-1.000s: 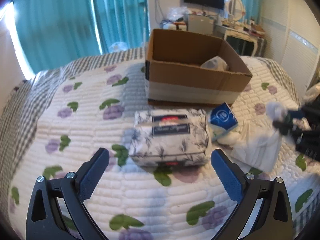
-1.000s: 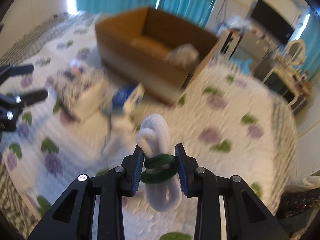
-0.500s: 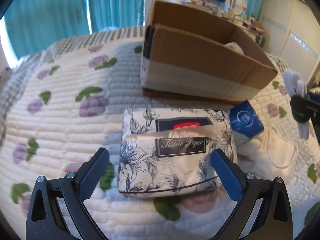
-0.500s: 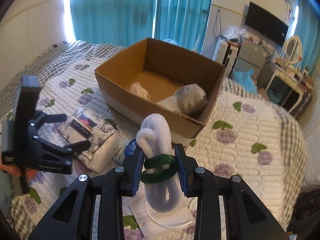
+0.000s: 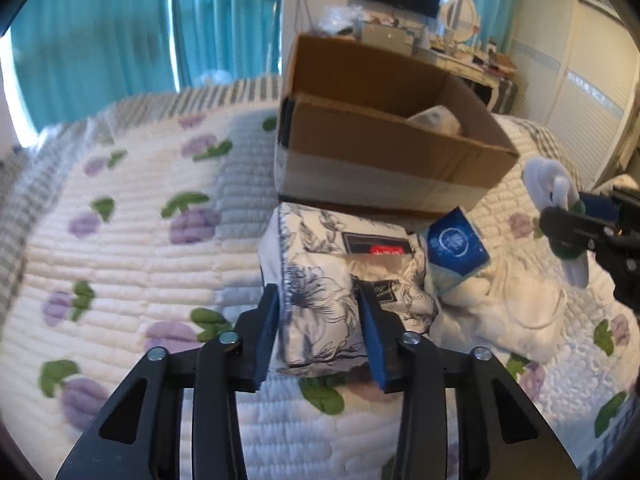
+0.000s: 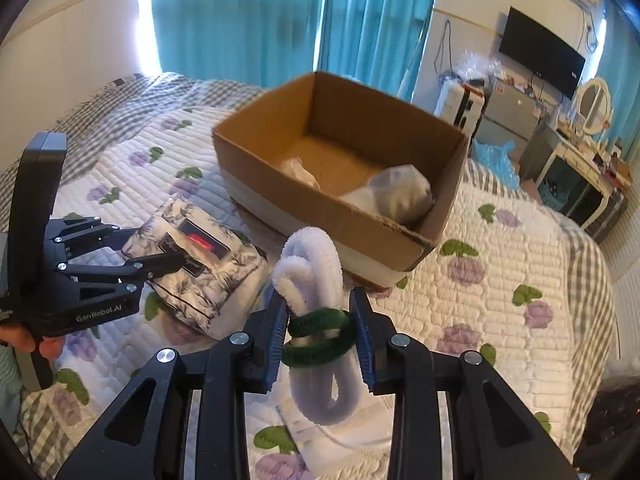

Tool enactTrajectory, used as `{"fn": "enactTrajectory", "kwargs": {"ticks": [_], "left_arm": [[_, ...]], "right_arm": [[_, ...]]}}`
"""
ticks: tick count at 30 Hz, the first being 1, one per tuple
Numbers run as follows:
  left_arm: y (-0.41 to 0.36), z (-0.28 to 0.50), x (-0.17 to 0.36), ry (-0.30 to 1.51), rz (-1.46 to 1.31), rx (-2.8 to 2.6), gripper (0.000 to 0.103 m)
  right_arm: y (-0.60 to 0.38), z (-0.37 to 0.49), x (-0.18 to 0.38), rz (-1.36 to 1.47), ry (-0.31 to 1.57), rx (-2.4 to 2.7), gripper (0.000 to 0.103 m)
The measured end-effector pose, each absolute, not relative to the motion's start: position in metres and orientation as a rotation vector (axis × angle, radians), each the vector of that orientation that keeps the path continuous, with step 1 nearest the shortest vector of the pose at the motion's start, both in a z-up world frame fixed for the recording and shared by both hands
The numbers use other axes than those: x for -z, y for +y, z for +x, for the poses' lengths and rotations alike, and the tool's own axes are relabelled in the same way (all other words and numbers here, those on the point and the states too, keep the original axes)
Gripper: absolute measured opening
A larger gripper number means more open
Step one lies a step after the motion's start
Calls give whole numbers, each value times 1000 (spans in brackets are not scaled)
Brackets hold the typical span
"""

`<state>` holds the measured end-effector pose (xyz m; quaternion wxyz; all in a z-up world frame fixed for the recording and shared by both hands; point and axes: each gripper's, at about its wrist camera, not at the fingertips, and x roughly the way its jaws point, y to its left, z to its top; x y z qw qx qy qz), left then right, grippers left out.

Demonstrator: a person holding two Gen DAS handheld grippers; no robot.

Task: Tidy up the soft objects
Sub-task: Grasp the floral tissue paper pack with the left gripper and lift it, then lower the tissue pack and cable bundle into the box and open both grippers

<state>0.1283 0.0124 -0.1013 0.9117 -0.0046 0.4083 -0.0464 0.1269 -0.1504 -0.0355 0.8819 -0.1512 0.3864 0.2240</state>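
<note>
So far two soft bundles lie in the box (image 6: 340, 160), while our left gripper (image 5: 320, 344) has just closed on the tissue pack (image 5: 340, 280) on the bed (image 5: 140, 240), our right gripper (image 6: 320, 336) clamps the fuzzy coil (image 6: 316, 280), and a blue packet (image 5: 456, 248) waits.

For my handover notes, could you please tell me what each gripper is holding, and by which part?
The left gripper pinches the floral tissue pack at its near end. The right gripper holds the white fuzzy bundle at its green-wrapped middle.

Blue pack (image 5: 456, 250) partly hidden behind tissue pack (image 5: 340, 280); box contents blurred
</note>
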Motion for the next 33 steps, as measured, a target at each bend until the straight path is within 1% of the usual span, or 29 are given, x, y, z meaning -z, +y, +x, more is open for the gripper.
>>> {"fn": "enactTrajectory", "kwargs": {"ticks": [2, 7, 10, 14, 20, 27, 33], "left_arm": [[5, 117, 88, 805, 40, 99, 33], [0, 95, 43, 711, 81, 95, 32], [-3, 88, 9, 643, 116, 94, 32], [-4, 88, -38, 548, 126, 85, 32], [-5, 109, -77, 463, 151, 93, 32], [-5, 161, -79, 469, 156, 96, 32], [-12, 210, -50, 505, 163, 104, 32]], "right_arm": [[-150, 120, 27, -322, 788, -468, 31], [-151, 108, 4, -315, 762, -461, 31], [-151, 98, -19, -284, 729, -483, 31], [-148, 89, -46, -281, 683, -494, 31], [-144, 97, -86, -289, 632, -479, 31], [-140, 140, -114, -312, 587, -421, 31], [-133, 193, -102, -321, 599, -391, 31]]}}
